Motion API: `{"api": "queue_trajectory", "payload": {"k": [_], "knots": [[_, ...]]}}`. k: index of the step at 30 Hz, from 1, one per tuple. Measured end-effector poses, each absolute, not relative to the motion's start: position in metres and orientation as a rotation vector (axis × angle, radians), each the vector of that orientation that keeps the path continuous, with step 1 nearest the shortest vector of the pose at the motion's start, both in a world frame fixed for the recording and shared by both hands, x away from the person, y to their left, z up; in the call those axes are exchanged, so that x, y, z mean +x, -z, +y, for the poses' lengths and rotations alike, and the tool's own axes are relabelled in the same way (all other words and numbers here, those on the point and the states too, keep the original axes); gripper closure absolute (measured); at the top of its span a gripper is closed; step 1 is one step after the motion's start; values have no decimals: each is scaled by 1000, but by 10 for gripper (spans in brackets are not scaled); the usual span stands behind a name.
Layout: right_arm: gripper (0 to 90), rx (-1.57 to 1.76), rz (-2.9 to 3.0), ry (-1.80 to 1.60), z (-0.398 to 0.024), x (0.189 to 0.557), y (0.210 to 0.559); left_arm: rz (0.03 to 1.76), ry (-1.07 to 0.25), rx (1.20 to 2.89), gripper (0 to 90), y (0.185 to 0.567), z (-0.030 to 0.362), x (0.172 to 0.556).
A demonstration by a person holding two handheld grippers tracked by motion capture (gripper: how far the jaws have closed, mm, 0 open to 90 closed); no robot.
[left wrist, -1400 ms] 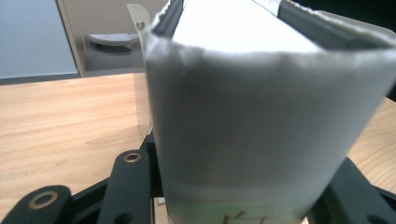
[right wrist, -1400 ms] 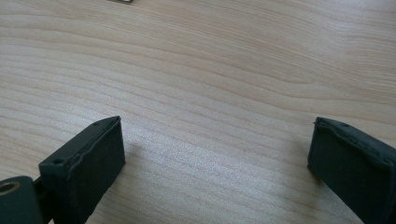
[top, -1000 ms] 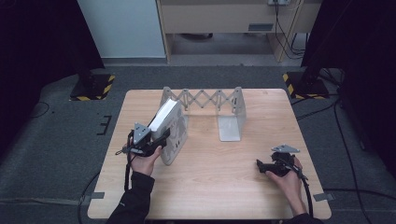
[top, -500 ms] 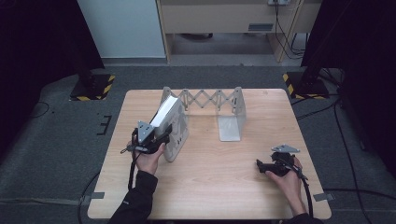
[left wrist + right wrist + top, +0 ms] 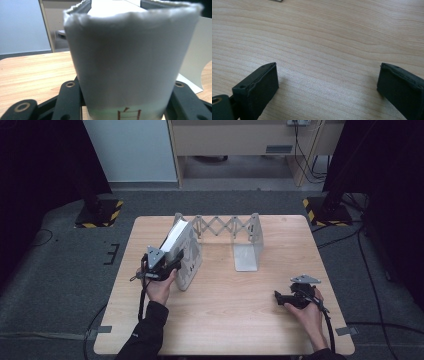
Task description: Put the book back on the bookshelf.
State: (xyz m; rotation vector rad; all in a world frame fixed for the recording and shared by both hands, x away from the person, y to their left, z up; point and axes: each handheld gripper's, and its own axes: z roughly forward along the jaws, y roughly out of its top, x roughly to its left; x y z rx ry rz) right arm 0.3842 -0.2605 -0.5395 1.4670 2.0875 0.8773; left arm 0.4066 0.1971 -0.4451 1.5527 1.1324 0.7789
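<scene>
Table [image 5: 225, 315]: light wood, bare in the near middle.
Rack [image 5: 240, 232]: grey expanding bookend, far centre.
Book [image 5: 182, 252]: white, upright at the rack's left end — clamped.
Left gripper [image 5: 172, 265]: closed on the book.
Right gripper [image 5: 278, 298]: near right — jaws wide, holding nothing.

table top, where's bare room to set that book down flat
Free: the wood between the book and the right tongs, and the front edge of the table. Crowded: the back, where the folding rack stands, the book leaning at its left end.
</scene>
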Motion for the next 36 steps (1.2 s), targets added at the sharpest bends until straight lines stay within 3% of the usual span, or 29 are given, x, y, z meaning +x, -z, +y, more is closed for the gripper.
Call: {"api": "queue_trajectory", "payload": {"k": [17,36], "knots": [[36,1465,2089,-877,-260,385,539,1114,-794,1542,496,448,191,415],[37,1465,2089,-877,-260,385,539,1155,-688,1630,408,482,186,412]]}}
